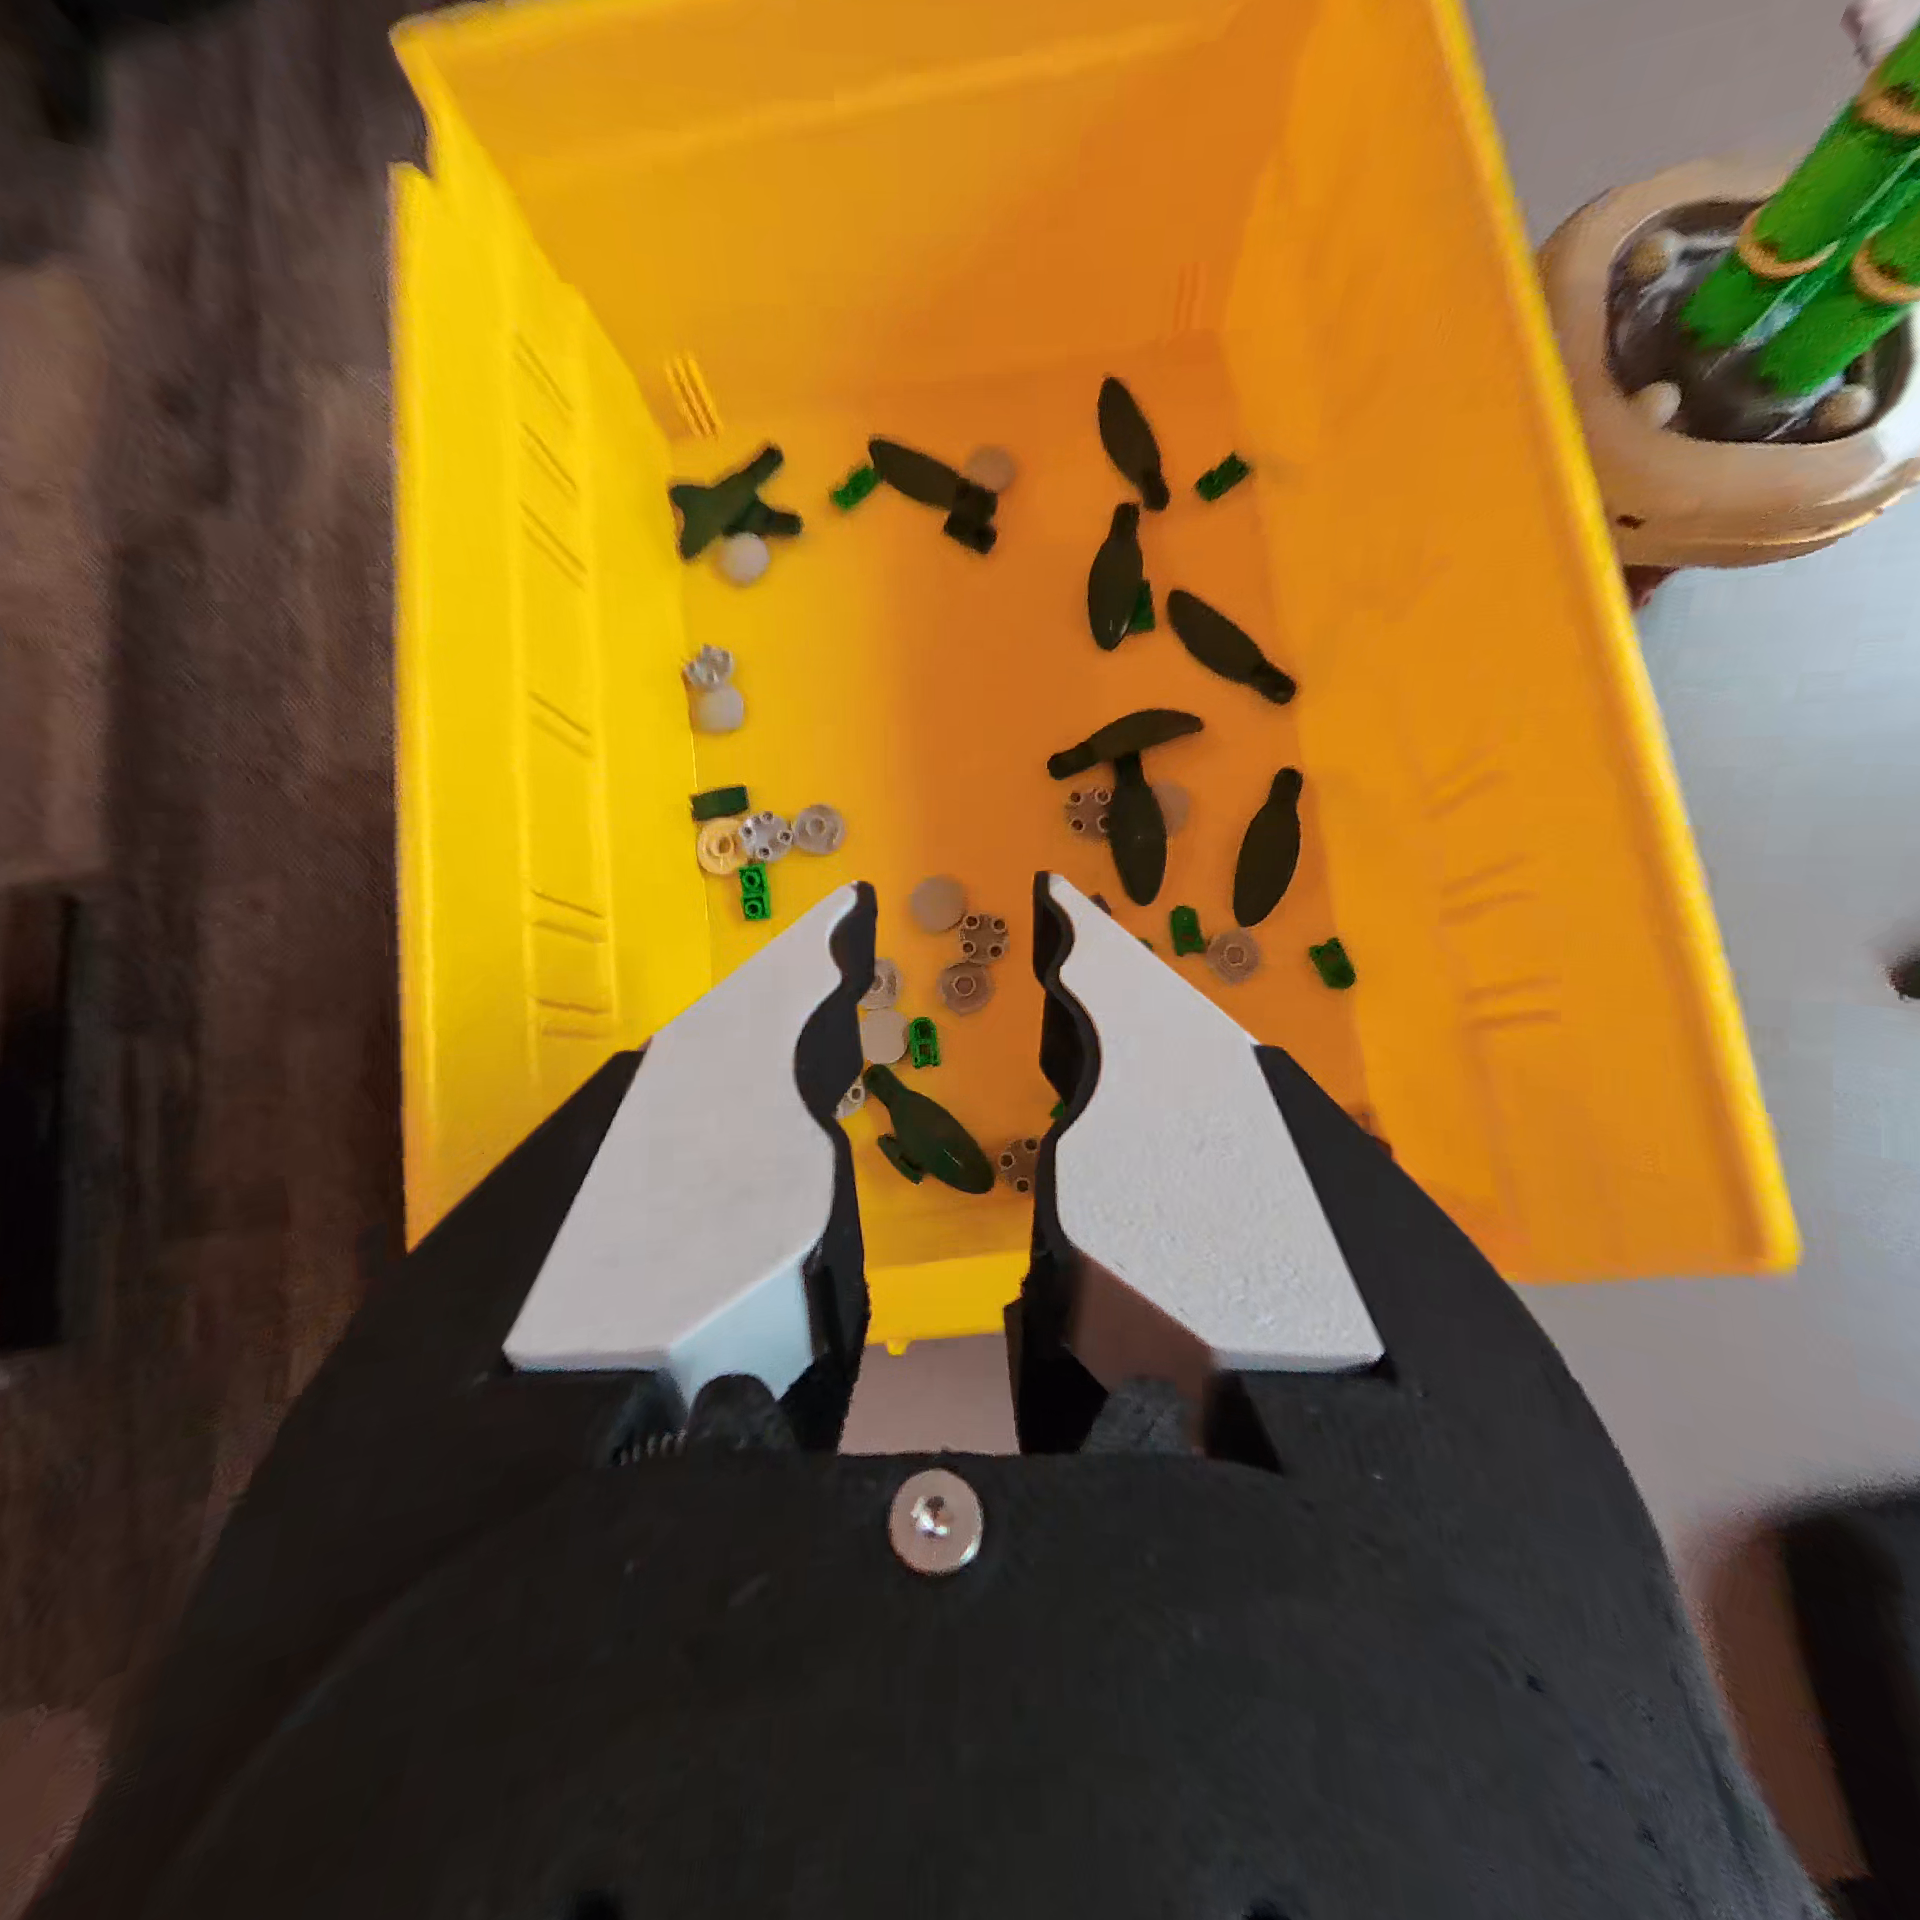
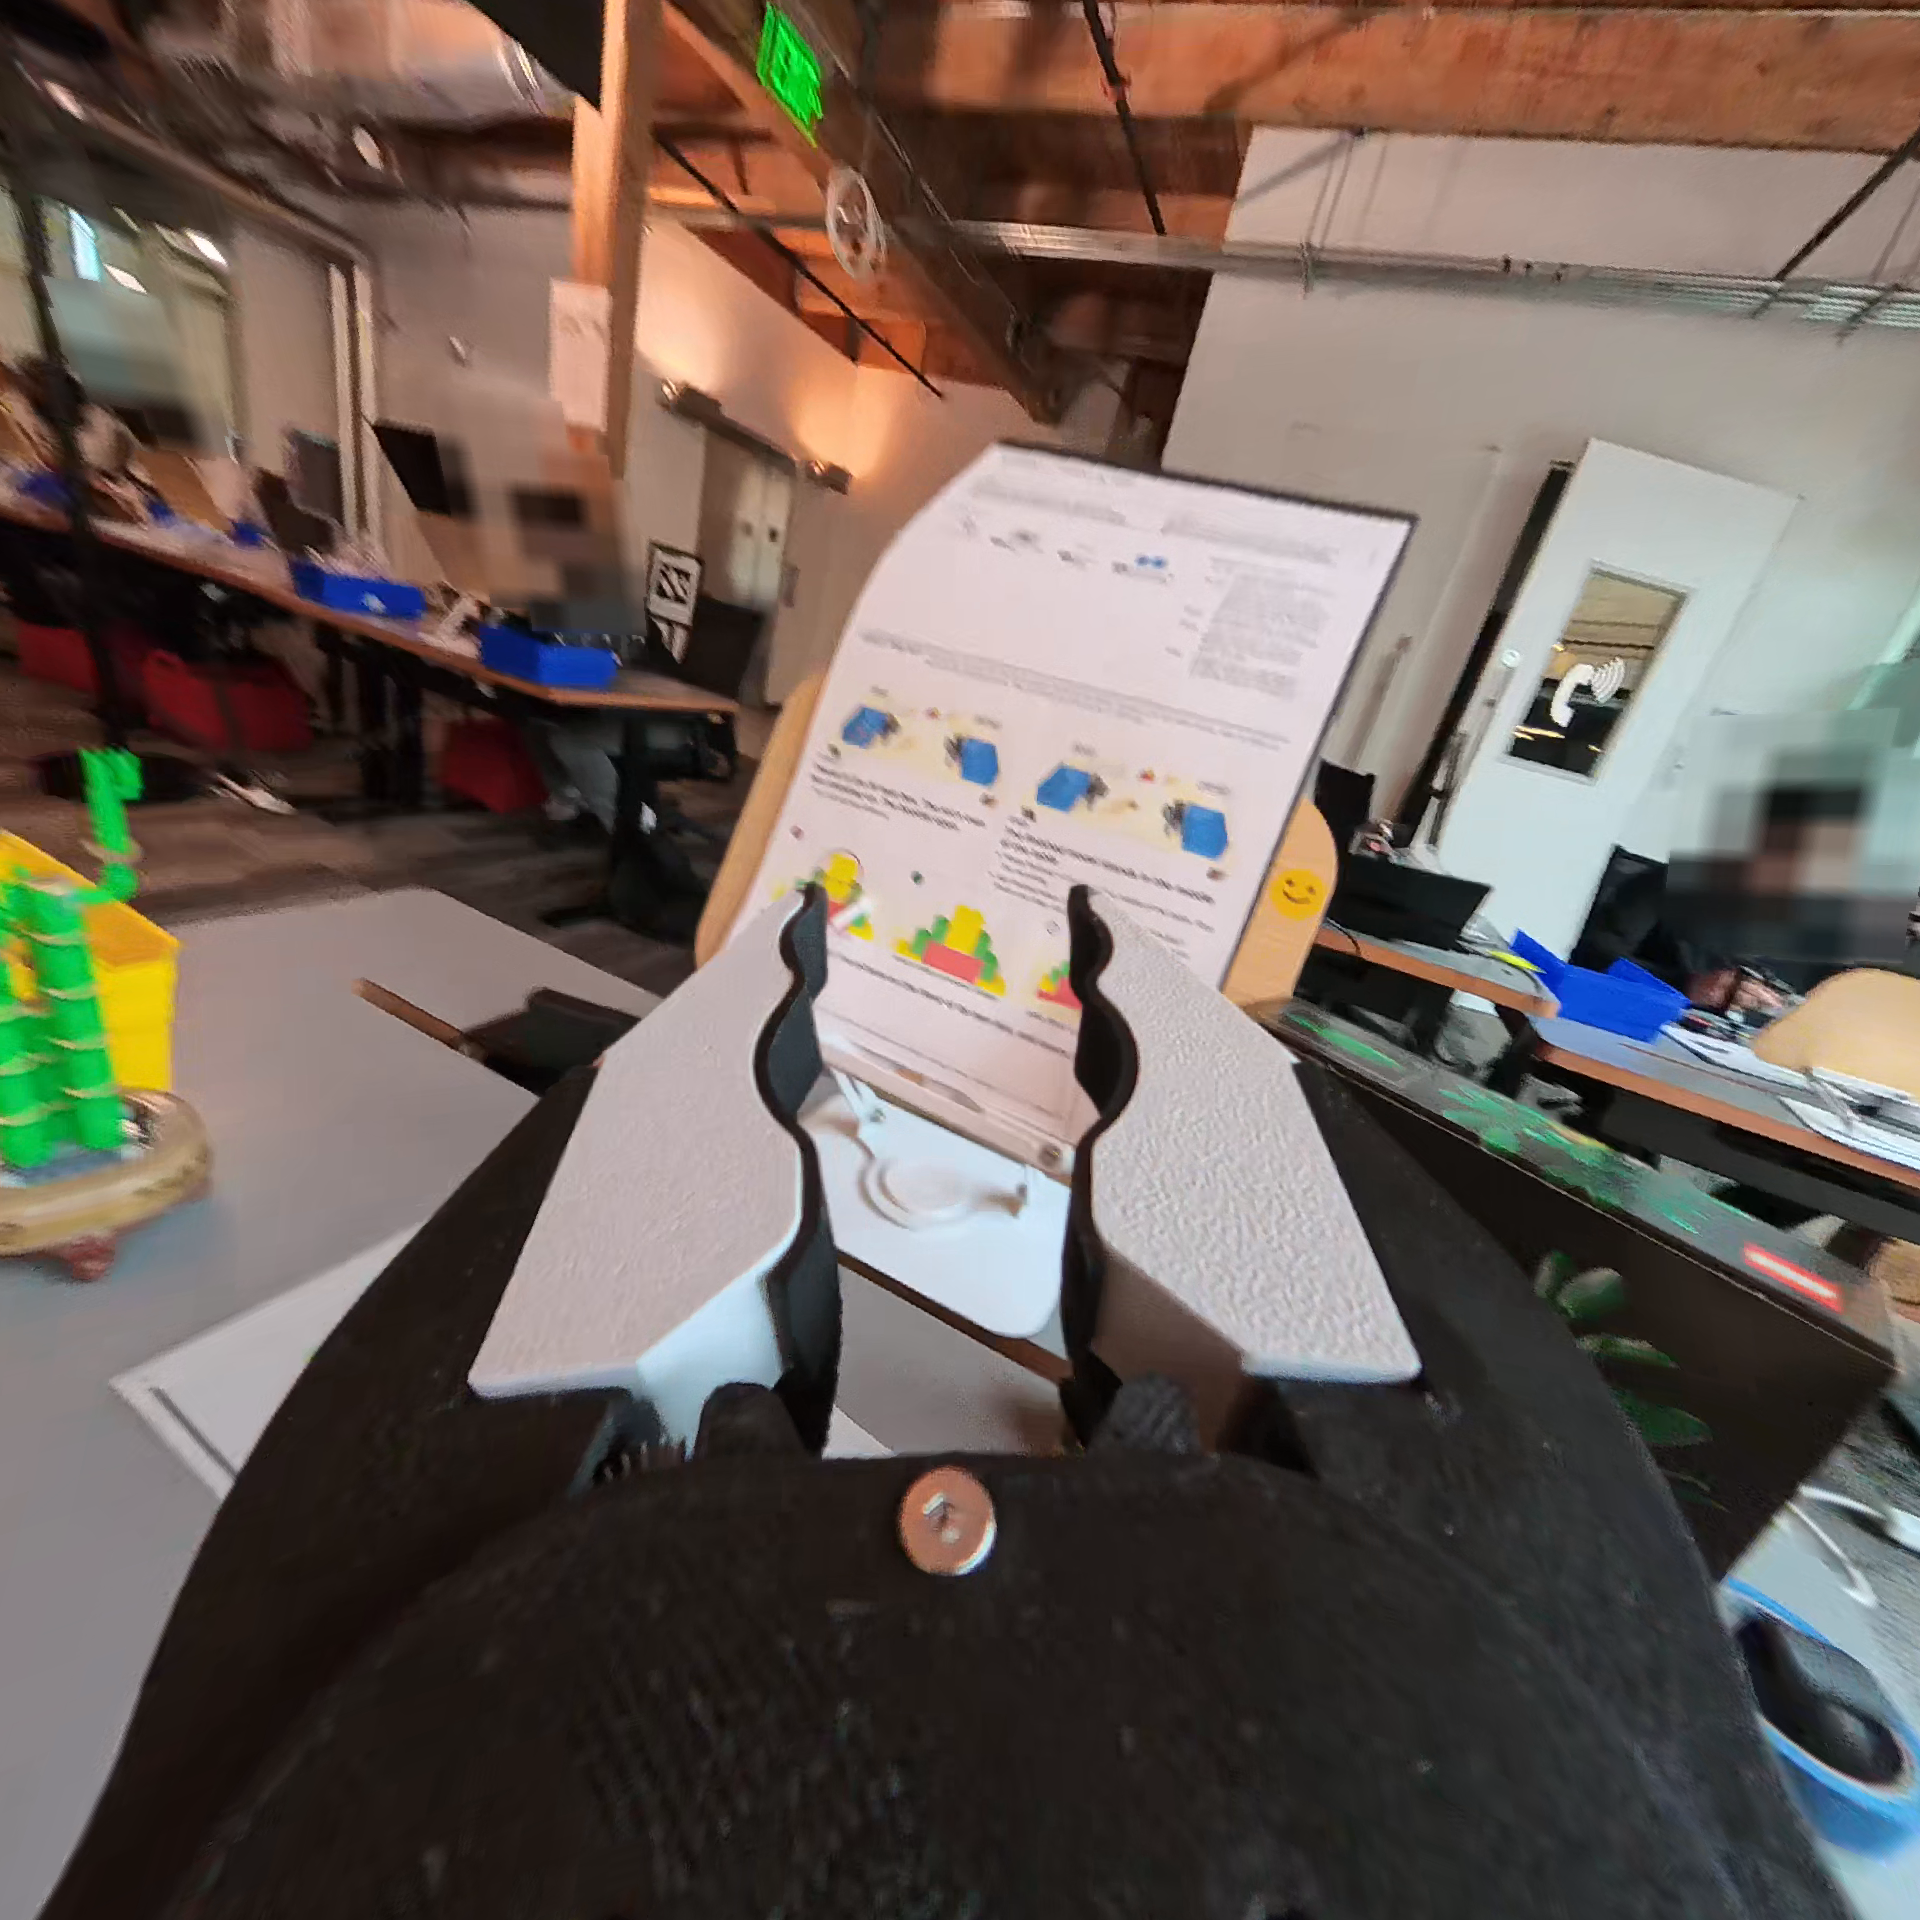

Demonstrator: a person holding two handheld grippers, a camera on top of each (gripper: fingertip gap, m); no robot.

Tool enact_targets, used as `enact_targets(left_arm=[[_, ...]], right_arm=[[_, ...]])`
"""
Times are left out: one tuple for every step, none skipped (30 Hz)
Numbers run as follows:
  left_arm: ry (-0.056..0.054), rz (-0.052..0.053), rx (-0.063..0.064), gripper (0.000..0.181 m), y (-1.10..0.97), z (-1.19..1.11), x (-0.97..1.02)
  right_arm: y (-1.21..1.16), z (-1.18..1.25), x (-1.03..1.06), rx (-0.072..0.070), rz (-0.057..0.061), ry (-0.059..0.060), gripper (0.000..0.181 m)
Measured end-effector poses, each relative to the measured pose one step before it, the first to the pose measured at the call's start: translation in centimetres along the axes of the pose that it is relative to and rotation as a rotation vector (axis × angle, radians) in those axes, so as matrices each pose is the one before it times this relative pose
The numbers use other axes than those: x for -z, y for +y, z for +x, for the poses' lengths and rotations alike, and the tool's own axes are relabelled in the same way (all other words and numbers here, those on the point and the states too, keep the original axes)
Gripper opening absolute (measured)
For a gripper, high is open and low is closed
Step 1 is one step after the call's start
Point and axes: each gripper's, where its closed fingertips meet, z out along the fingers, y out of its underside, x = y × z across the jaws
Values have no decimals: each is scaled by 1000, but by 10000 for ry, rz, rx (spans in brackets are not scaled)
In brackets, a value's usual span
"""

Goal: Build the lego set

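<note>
A yellow bin [image 1: 935,260] holds several loose lego parts: dark green leaf pieces [image 1: 1132,842], small bright green clips [image 1: 756,894] and grey round plates [image 1: 937,902]. My left gripper [image 1: 954,896] is open and empty, pointing down into the bin above the grey round plates. The half-built green bamboo model stands in a tan round pot [image 1: 1704,416] right of the bin; it also shows at the left of the right wrist view [image 2: 62,1049]. My right gripper [image 2: 945,909] is open and empty, held in the air facing an instruction sheet [image 2: 1070,769].
The instruction sheet stands on a wooden holder [image 2: 1283,935] at the grey table's [image 2: 312,1091] far edge. A blue tape roll [image 2: 1829,1756] lies at lower right. Other desks with blue bins [image 2: 1600,997] stand behind. Dark carpet [image 1: 208,623] lies left of the yellow bin.
</note>
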Motion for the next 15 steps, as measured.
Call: enact_targets(left_arm=[[406,-365,171,26,188,-34,-731],[287,-288,185,23,38,-156,-607],[134,-189,156,20,-92,-298,-488],[124,-106,29,20,-183,-196,-385],[79,-41,-81,18,-262,-133,-309],[-61,-18,-116,16,-265,-229,-258],[-117,-19,-150,17,-273,-228,-252],[-119,3,-142,17,-283,-157,-265],[-49,10,-98,17,-294,-23,-294],[122,1,-75,17,-303,253,-362],[186,11,-53,18,-311,322,-415],[79,39,-64,18,-359,117,-456],[-42,70,-133,18,-415,-92,-488],[-83,79,-198,18,-429,-165,-497],[-127,73,-186,18,-440,-245,-522]], right_arm=[[-697,-356,304,-138,226,-141,44],[-484,-216,232,-46,121,-75,43],[-279,-83,175,42,34,-4,42],[-102,-4,117,103,-28,42,42],[41,55,66,114,-64,74,41],[81,24,27,92,-63,58,41],[109,-69,-6,47,-70,-9,40],[123,-104,-50,-5,-61,-29,40],[83,-125,-44,-49,-27,-36,40],[108,-179,-47,-88,-55,-63,40],[98,-202,-15,-97,-75,-68,40],[10,-213,16,-61,-30,-57,40],[-92,-225,50,-1,16,-52,40],[-147,-200,70,60,30,-13,40],[-161,-136,82,105,19,30,40]])
